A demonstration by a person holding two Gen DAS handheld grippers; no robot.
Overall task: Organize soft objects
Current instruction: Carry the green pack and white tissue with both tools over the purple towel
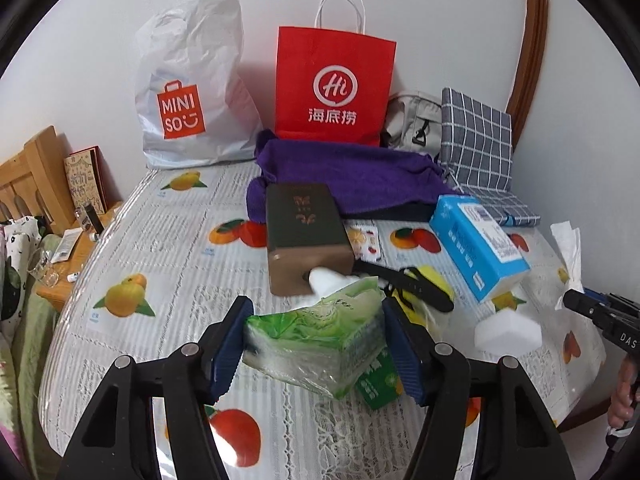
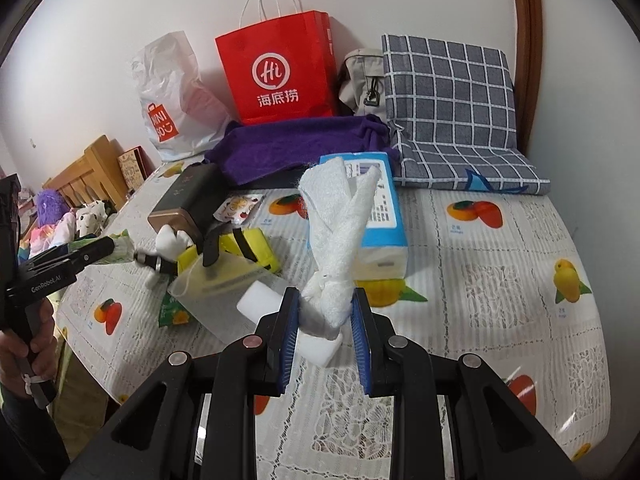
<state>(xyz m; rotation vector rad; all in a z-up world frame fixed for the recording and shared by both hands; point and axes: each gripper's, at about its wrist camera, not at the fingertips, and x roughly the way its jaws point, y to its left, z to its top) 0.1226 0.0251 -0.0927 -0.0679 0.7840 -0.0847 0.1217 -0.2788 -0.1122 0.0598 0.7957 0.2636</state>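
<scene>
While my left gripper (image 1: pixel 316 344) squeezes a green tissue pack (image 1: pixel 316 344) in the lower middle of its picture, the blue pads (image 1: pixel 230 340) press on both sides and the pack hangs above the table (image 1: pixel 160 248). The jaws stand about half open around it. My right gripper (image 2: pixel 326 320) pinches a white towel (image 2: pixel 336 236) low in its picture, with the jaws nearly closed on the bunched bottom end. The rest of the towel sticks up toward the middle of the frame. Just under that gripper I see a white sponge block (image 2: pixel 256 300) lying on the fruit tablecloth. Left of it sits a clear plastic box (image 2: pixel 216 284), with a yellow thing (image 2: pixel 260 244) behind it. A blue box (image 2: pixel 380 208) lies behind the towel. Farther left is a dark brown box (image 2: pixel 188 204). At the back lie a purple cloth (image 2: pixel 292 140) and a grey checked cushion (image 2: pixel 452 108) at the upper right. A red paper bag (image 2: pixel 280 72) and a white plastic bag (image 2: pixel 172 96) lean on the wall. At the left edge a hand (image 2: pixel 24 344) holds the other gripper.
</scene>
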